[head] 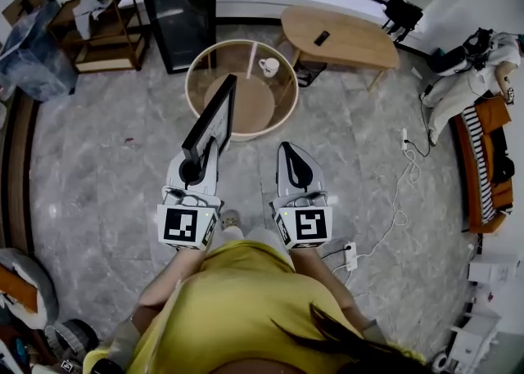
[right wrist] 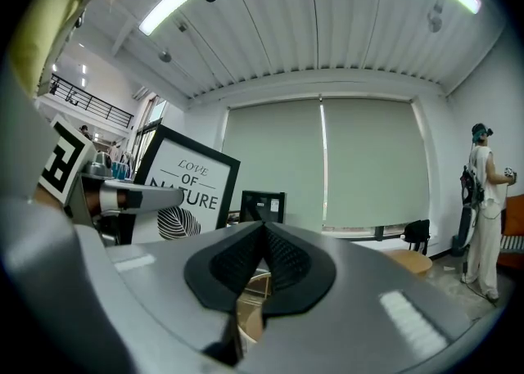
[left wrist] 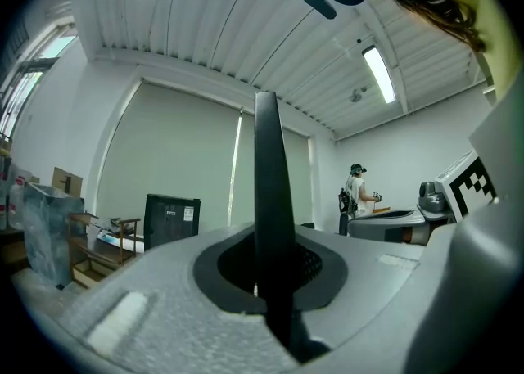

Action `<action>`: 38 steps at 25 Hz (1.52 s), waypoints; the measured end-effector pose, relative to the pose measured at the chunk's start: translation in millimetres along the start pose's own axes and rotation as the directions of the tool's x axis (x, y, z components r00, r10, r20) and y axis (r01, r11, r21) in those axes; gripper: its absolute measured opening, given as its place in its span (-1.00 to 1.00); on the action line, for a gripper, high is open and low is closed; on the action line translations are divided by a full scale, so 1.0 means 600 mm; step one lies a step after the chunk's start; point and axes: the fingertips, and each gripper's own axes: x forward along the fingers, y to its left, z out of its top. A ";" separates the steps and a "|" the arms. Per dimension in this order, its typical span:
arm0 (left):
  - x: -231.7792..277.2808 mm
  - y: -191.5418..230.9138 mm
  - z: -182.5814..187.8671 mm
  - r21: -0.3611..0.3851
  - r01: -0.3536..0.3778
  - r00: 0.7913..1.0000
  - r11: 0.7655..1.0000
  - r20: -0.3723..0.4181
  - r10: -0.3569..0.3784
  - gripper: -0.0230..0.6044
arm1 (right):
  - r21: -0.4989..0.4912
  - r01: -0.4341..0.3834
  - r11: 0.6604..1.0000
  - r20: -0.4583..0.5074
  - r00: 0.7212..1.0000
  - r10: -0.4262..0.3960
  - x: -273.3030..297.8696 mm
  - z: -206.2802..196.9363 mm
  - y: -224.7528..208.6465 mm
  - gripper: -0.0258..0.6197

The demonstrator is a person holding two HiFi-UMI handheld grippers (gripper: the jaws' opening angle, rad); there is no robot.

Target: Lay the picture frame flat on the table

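Note:
The black picture frame (head: 214, 119) stands upright and edge-on above the floor, just short of the round glass table (head: 196, 69). My left gripper (head: 199, 164) is shut on its lower edge. In the left gripper view the picture frame (left wrist: 266, 184) rises as a thin dark bar from between the pads of the left gripper (left wrist: 267, 282). My right gripper (head: 289, 151) is beside it, shut with nothing in it. In the right gripper view, past the right gripper (right wrist: 262, 237), the frame's printed front (right wrist: 187, 192) shows at the left, with the left gripper (right wrist: 123, 198) under it.
A white cup (head: 268, 66) sits on the glass table. Behind it stand a black cabinet (head: 176, 4), an oval wooden table (head: 340, 37) and a wooden shelf (head: 102, 29). A power strip (head: 350, 256) and white cables (head: 397, 200) lie on the marble floor at the right.

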 end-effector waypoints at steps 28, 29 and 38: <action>0.275 0.098 -0.051 -0.007 -0.026 0.998 1.000 -0.062 0.025 -0.90 | 0.030 -0.086 0.996 -0.010 0.996 0.086 0.312 -0.031 -0.136 -0.92; 0.296 0.102 -0.052 -0.008 -0.030 0.998 1.000 -0.064 0.029 -0.90 | 0.027 -0.096 0.995 -0.011 0.995 0.096 0.331 -0.031 -0.147 -0.92; 0.484 0.135 -0.066 -0.036 -0.080 0.996 0.996 -0.054 0.078 -0.90 | 0.032 -0.180 0.983 -0.025 0.983 0.181 0.495 -0.048 -0.257 -0.92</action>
